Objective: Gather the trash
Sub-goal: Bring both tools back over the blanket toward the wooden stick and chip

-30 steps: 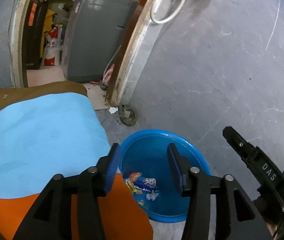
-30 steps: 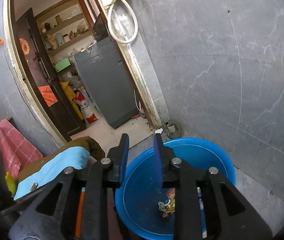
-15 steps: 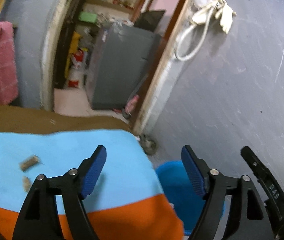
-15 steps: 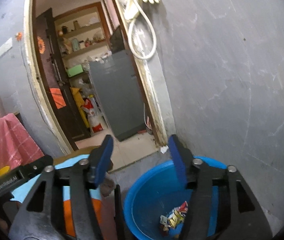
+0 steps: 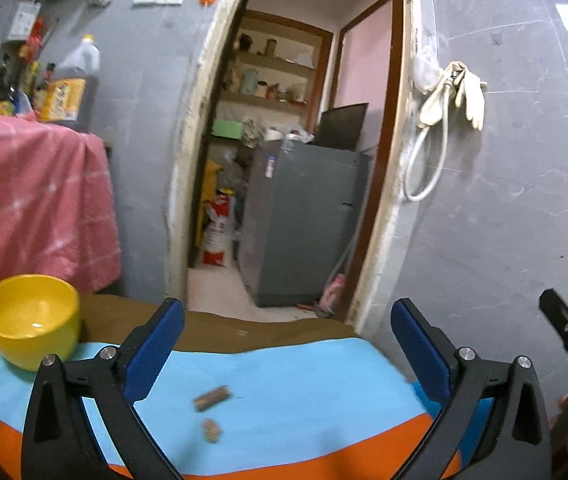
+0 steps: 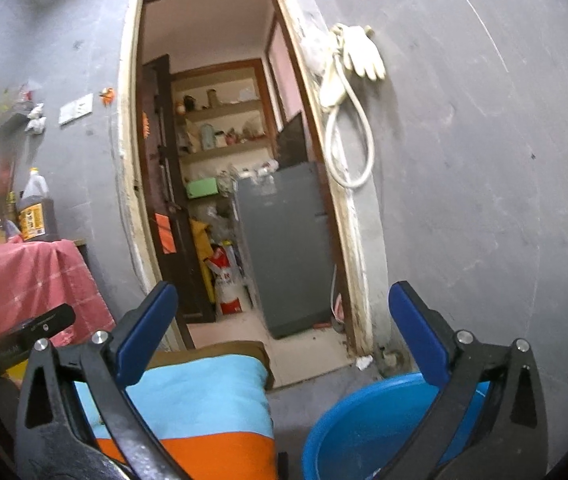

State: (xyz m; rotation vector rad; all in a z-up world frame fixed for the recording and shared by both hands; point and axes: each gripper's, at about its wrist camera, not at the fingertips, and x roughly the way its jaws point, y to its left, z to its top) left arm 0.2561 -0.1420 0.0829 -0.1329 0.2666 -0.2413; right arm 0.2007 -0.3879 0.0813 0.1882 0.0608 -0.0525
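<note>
Since a second ago we lifted both grippers off the blue tub [image 6: 347,432]. Our left gripper [image 5: 287,344] and right gripper [image 6: 282,328] are opening wide, empty; two brown scraps [image 5: 212,398] lie just ahead on the cloth [image 5: 303,384], well inside its edge.

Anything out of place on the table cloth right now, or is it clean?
Not clean: two small brown scraps lie loose on the light-blue cloth, right of the upright yellow bowl. They look like leftover trash.

Black fingers [image 5: 80,392], blue pads [image 5: 419,352], silver screws [image 5: 465,353]
</note>
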